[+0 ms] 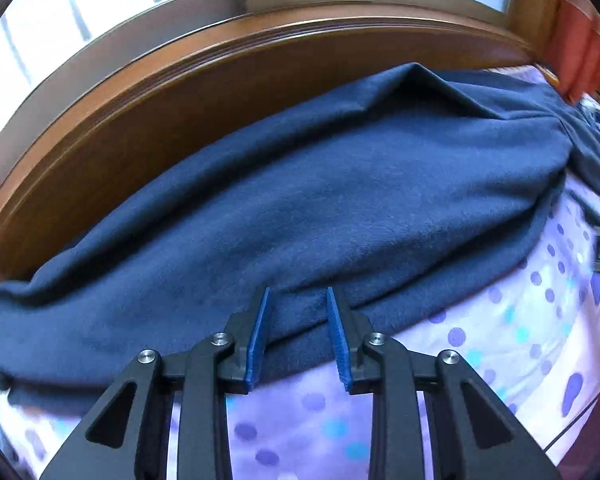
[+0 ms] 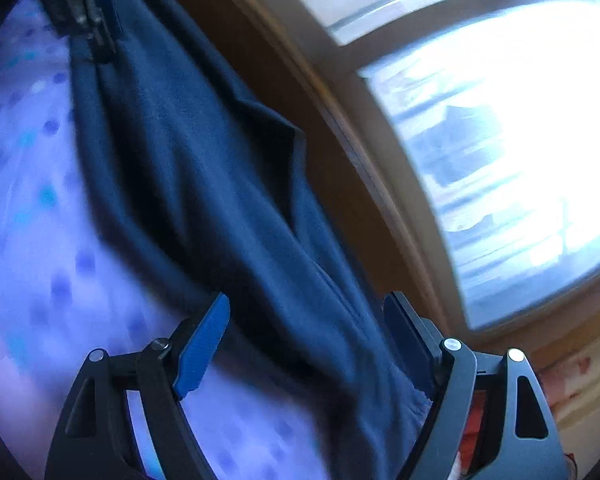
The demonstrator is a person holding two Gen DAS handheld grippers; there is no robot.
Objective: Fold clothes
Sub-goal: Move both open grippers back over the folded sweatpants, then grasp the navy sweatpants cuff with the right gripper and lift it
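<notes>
You are between folds, lining up a grasp on the navy garment (image 1: 320, 200), which lies on the dotted bedsheet (image 1: 500, 340) along the wooden bed frame (image 1: 140, 120). Your left gripper (image 1: 298, 292), partly open, straddles its near edge without pinching. Your right gripper (image 2: 306, 304) gapes wide over its other end. Next, close on both edges.

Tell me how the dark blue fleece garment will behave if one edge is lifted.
The dark blue fleece garment already lies in soft folds and ridges on the dotted bedsheet, so it will probably droop and sag rather than hold shape. Its fuzzy surface suggests that it should not slip easily from ribbed pads. It looks thick, so lifted layers may bunch.
</notes>
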